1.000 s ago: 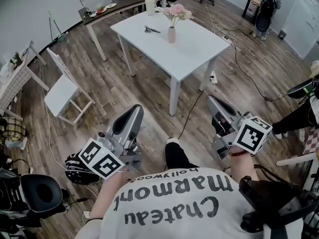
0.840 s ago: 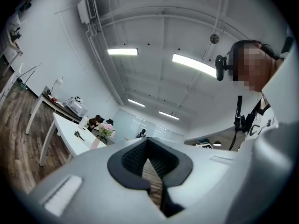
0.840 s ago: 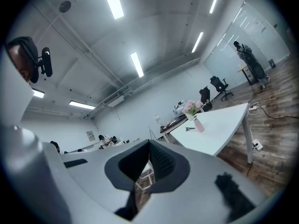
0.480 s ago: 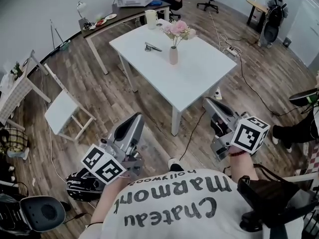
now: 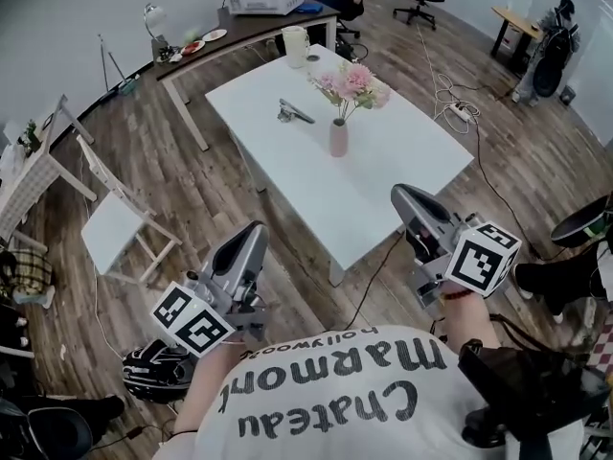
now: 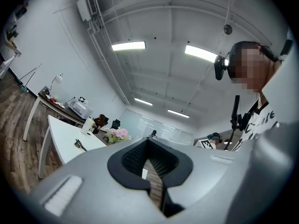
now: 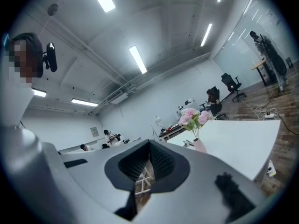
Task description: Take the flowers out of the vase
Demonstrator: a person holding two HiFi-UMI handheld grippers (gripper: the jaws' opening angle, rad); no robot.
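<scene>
White table (image 5: 407, 156) with one vase (image 5: 338, 139) of pink flowers (image 5: 353, 83), one cup (image 5: 295, 46)

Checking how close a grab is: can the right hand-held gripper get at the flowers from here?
Probably not yet. The right hand-held gripper, jaws shut, hangs by the table's near edge, apart from the flowers in the vase mid-table. Nothing stands between them.

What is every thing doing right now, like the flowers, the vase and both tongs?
flowers: standing in the vase, not taken out yet.
vase: upright on the white table, nothing touching it.
left tongs: shut, empty, far from the vase.
right tongs: shut, empty, far from the vase.
metal tool: lying flat on the table.
white jug: upright at the table's far end.
</scene>
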